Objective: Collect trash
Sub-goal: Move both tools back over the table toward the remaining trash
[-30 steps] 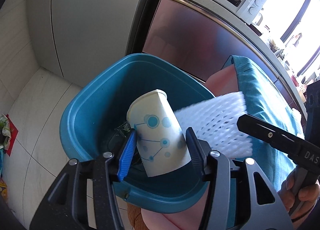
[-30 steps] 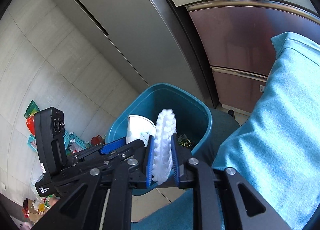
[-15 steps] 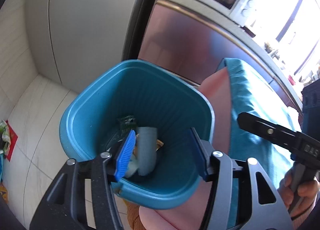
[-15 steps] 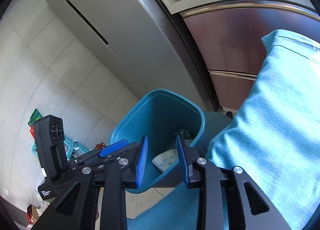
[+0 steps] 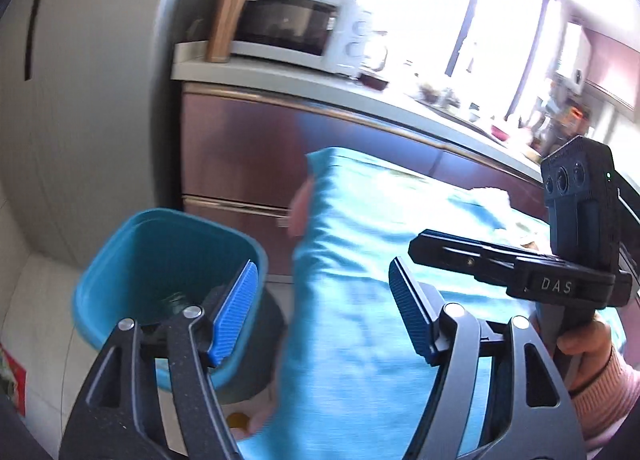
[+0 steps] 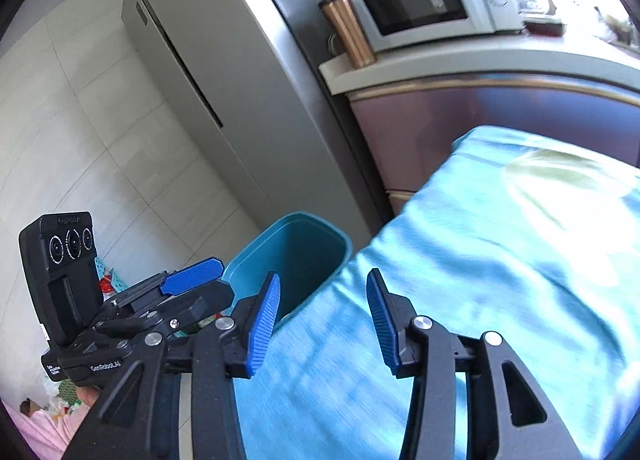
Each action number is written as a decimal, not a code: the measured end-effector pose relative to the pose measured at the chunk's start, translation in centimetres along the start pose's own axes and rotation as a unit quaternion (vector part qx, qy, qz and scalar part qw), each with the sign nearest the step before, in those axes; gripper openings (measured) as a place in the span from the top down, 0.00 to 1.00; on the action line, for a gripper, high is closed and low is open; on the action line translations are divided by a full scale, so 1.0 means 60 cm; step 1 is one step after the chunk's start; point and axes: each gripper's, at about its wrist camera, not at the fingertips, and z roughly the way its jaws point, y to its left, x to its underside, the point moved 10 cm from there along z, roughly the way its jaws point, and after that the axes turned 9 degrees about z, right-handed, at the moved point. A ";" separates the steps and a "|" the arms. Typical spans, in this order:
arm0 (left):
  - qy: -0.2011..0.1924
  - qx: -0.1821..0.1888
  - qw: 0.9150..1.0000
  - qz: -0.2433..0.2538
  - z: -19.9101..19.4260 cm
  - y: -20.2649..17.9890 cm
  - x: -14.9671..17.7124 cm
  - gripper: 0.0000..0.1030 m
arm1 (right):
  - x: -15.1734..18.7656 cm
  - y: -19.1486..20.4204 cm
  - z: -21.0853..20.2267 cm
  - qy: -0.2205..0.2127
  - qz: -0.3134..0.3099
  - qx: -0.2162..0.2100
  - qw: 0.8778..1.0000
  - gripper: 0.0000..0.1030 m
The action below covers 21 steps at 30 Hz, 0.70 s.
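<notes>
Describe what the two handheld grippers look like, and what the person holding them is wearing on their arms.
Both grippers, the left gripper and the right gripper, have black angular frames with silver rivets and ribbed blue pads on the jaws. Each carries a black box with three round lenses; the right one's body reads "DAS", the left one's "GenRobot.AI". A pink ribbed sleeve covers the right wrist.

Kitchen's pretty bright, sun blasting through the big window (image 5: 460, 8). White microwave (image 6: 420, 0) sits on a pale countertop (image 6: 460, 60) over reddish-brown cabinets (image 5: 240, 148), grey fridge (image 6: 224, 60) beside them, light floor tiles (image 6: 72, 132).
</notes>
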 end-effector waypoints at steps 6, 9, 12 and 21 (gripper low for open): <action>0.005 0.063 0.997 0.041 0.023 -0.123 -0.005 0.34 | -0.007 -0.070 -0.118 -0.048 0.009 0.042 0.998 0.57; 0.013 0.089 0.994 0.057 0.044 -0.183 -0.007 0.34 | -0.011 -0.113 -0.174 -0.071 0.013 0.076 0.995 0.57; 0.022 0.111 0.991 0.071 0.058 -0.238 -0.001 0.34 | -0.018 -0.162 -0.224 -0.092 0.027 0.103 0.990 0.56; 0.052 0.151 0.981 0.108 0.110 -0.359 0.006 0.34 | -0.034 -0.308 -0.324 -0.135 0.084 0.162 0.974 0.56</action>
